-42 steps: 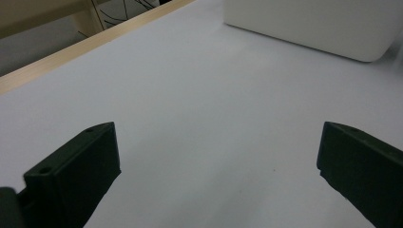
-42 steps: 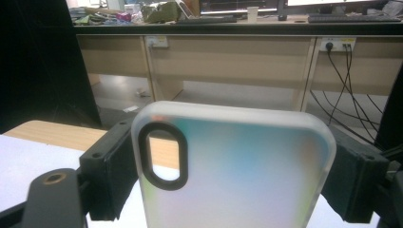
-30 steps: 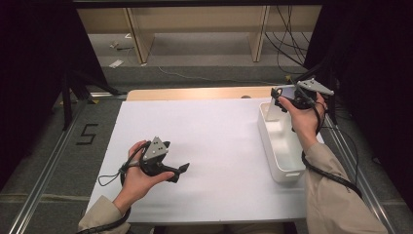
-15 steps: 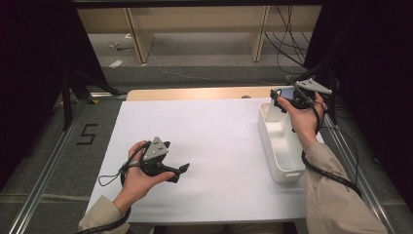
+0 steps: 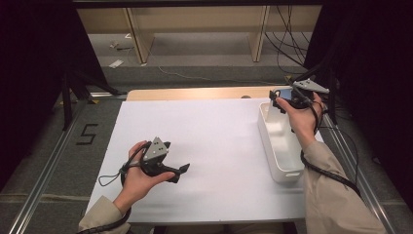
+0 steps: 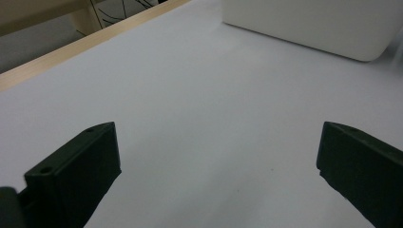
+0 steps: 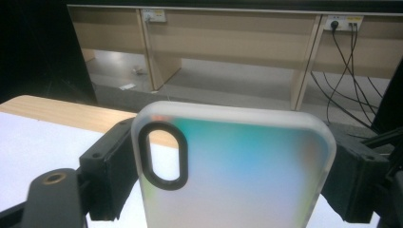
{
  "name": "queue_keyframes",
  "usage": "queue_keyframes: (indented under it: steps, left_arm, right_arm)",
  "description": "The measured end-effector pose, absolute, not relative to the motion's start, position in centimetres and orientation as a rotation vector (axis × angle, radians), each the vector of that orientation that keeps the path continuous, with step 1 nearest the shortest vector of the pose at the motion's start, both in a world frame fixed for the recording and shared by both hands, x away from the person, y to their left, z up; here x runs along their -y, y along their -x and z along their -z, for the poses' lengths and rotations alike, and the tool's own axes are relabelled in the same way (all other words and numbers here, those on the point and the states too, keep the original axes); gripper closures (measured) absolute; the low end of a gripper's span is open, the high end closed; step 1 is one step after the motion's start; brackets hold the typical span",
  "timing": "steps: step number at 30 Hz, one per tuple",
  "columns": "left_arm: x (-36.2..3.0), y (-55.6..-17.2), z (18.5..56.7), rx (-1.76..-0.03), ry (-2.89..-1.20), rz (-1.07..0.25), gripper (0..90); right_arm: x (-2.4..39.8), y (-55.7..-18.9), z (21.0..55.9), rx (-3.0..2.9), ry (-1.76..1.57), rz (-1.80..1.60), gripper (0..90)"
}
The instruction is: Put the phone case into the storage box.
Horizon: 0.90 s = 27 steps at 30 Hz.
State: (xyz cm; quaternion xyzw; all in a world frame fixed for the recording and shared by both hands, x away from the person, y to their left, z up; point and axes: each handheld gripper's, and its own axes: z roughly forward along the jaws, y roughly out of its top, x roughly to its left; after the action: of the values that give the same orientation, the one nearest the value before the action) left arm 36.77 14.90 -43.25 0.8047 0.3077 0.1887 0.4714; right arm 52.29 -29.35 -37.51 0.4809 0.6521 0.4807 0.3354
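Beyond the far edge of the tabletop (image 5: pixel 204 146) lies a grey floor with pale wooden furniture legs (image 5: pixel 136 36) standing on it, a few scraps of litter, and black cables (image 5: pixel 287 44) hanging at the right; in the right gripper view those cables run up to wall sockets (image 7: pixel 343 21). Dark curtains close off both sides of the room. A metal rail (image 5: pixel 44 185) runs along the floor at the left, beside a marking that reads 5 (image 5: pixel 87 134).

A white sheet covers nearly the whole tabletop, leaving a strip of light wood (image 5: pixel 195 93) bare along the far edge. Near the right edge stands a long white plastic bin (image 5: pixel 280 146), its length running from near the front toward the far edge; the left gripper view shows its rounded corner across the bare sheet.

Near the front left corner, the left hand-held gripper (image 5: pixel 182 170) rests low over the sheet, held in the person's left hand, pointing toward the bin. Its jaws stand wide apart with only white surface between them.

Over the far end of the bin, close to the far right corner, the right hand-held gripper (image 5: pixel 274 99) is held up in the person's right hand. It grips a phone case (image 7: pixel 233 171), frosted and translucent with a black-rimmed oval camera opening and a blue-green to pink sheen, one jaw pressed against each long side.
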Motion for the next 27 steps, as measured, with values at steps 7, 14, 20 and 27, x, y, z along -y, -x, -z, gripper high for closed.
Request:
queue_keyframes:
  steps: [7,14,20,27]
  left_arm:
    - [-14.9,-36.8,43.3,-0.754,-1.971,-0.459,0.2]
    - [-14.9,-36.8,43.3,-0.755,-1.971,-0.459,0.2]
    - [-14.9,-36.8,43.3,-0.757,-1.967,-0.455,0.5]
    - [-14.9,-36.8,43.3,-0.756,-1.969,-0.458,0.5]
  right_arm:
    - [29.3,-52.7,37.7,-1.708,-1.270,-1.237,18.4]
    - [29.0,-53.0,37.6,-1.713,-1.274,-1.229,18.4]
    - [28.8,-53.3,37.6,-1.724,-1.282,-1.210,18.3]
    - [28.7,-53.6,37.6,-1.731,-1.283,-1.198,18.3]
